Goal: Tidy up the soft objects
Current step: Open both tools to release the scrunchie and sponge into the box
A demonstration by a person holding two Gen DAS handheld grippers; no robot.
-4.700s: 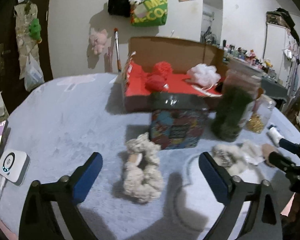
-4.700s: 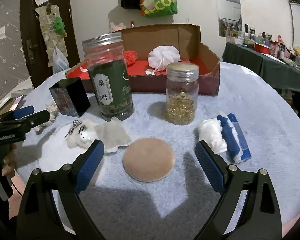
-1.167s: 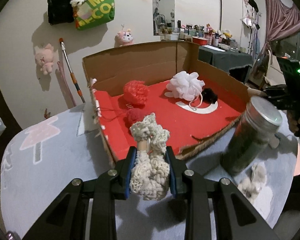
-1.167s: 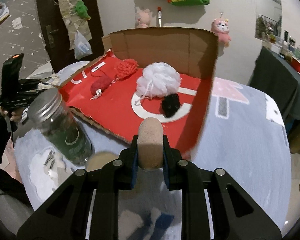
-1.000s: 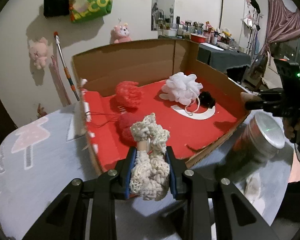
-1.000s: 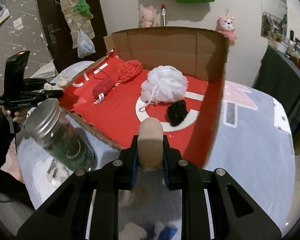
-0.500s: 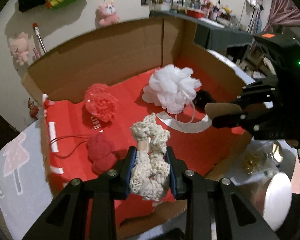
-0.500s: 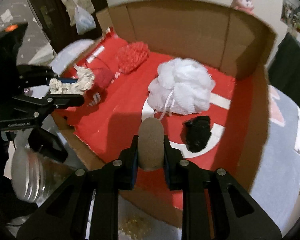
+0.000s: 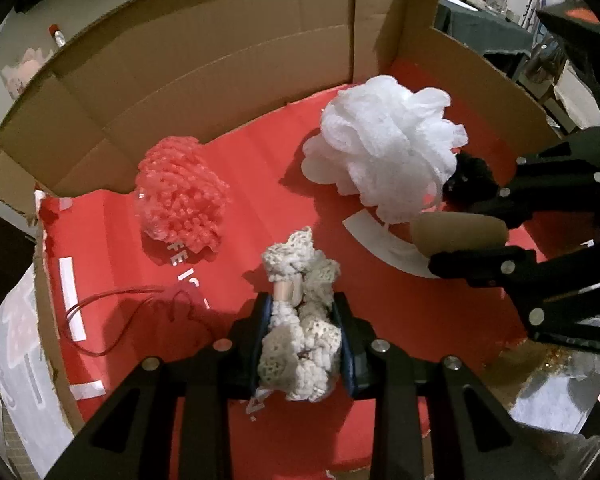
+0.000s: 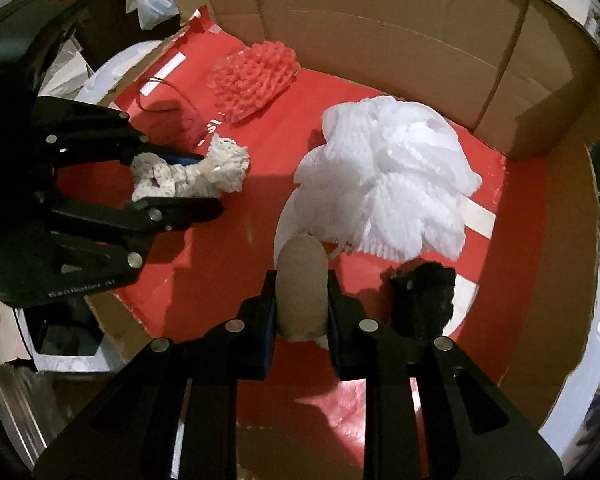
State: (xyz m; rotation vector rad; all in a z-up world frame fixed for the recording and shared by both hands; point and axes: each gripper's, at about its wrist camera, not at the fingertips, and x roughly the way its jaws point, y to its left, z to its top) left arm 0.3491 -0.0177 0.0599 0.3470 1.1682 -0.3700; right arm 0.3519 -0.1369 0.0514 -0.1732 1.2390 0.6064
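My left gripper [image 9: 300,320] is shut on a cream crochet scrunchie [image 9: 300,336] and holds it over the red floor of the cardboard box [image 9: 204,56]. My right gripper [image 10: 302,300] is shut on a tan round pad [image 10: 302,288], held on edge over the same box [image 10: 380,12]. Each gripper shows in the other's view, the right one [image 9: 456,248] with the tan pad [image 9: 460,234], the left one [image 10: 204,180] with the scrunchie [image 10: 188,172]. Inside the box lie a white mesh pouf [image 9: 384,144], a pink knobbly pouf [image 9: 182,196], a dark red pouch [image 10: 184,124] and a black fuzzy piece [image 10: 424,300].
The box walls rise at the back and right in both views. A glass jar [image 9: 548,392] stands outside the box's front edge at lower right of the left wrist view. The light table cover [image 10: 572,384] shows beyond the box's right wall.
Both grippers have moved forward and lower over the box floor, each still holding its object. The box contents now fill both views.
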